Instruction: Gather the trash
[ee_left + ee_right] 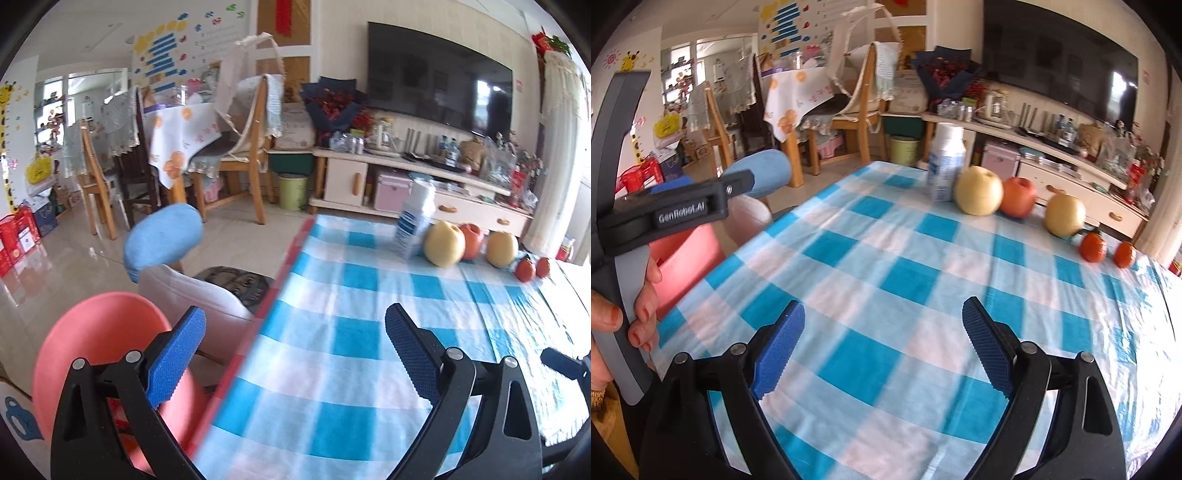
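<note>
While both claws hover above the blue-and-white checked surface [886,266], each stands wide with nothing between its blue pads: the left claw [295,354] hangs over the surface's near left edge, the right claw [882,347] over its middle. A white bottle [946,166] stands upright at the far side, just beside a yellow pear [978,190], a red apple [1018,197], a second pear [1065,215] and two small oranges [1092,246]. A pink bin [103,354] sits below the left edge.

a white bottle [946,165] with a blue label is standing upright at the far end of the checked tablecloth [886,280], just beside a yellow pear [978,191], apparently touching it.
</note>
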The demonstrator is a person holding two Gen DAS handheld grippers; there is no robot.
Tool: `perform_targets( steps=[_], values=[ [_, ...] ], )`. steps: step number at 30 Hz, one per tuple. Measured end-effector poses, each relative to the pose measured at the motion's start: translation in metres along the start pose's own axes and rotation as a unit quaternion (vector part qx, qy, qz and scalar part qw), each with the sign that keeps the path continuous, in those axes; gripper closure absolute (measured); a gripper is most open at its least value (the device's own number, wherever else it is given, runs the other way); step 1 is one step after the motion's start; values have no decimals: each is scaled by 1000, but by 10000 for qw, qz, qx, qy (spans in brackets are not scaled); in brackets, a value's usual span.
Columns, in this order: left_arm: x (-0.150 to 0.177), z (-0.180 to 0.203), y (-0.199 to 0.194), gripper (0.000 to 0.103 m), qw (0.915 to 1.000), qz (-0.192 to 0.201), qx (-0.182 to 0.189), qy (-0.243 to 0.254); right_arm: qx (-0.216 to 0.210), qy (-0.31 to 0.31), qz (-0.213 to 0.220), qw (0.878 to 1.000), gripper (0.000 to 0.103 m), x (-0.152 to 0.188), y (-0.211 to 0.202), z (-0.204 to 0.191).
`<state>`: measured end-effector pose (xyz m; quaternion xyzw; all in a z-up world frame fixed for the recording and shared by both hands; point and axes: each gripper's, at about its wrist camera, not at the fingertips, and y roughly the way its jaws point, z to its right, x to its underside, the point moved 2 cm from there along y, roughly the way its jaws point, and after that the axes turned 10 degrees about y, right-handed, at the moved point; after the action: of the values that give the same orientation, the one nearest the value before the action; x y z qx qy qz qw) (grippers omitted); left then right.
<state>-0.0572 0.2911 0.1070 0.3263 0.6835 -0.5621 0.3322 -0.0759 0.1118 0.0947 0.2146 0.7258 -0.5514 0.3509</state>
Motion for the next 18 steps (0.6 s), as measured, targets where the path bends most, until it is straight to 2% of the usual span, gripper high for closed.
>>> perform_targets(
  steps=[8, 18],
  values=[
    [12, 60, 3, 6, 9968, -319, 83, 730, 147, 322, 341, 9988, 15, 0, -30, 55],
    [15, 126, -26, 6, 9925, -154, 347, 1158, 557, 551, 791, 9938, 15, 3, -68, 119]
  ],
)
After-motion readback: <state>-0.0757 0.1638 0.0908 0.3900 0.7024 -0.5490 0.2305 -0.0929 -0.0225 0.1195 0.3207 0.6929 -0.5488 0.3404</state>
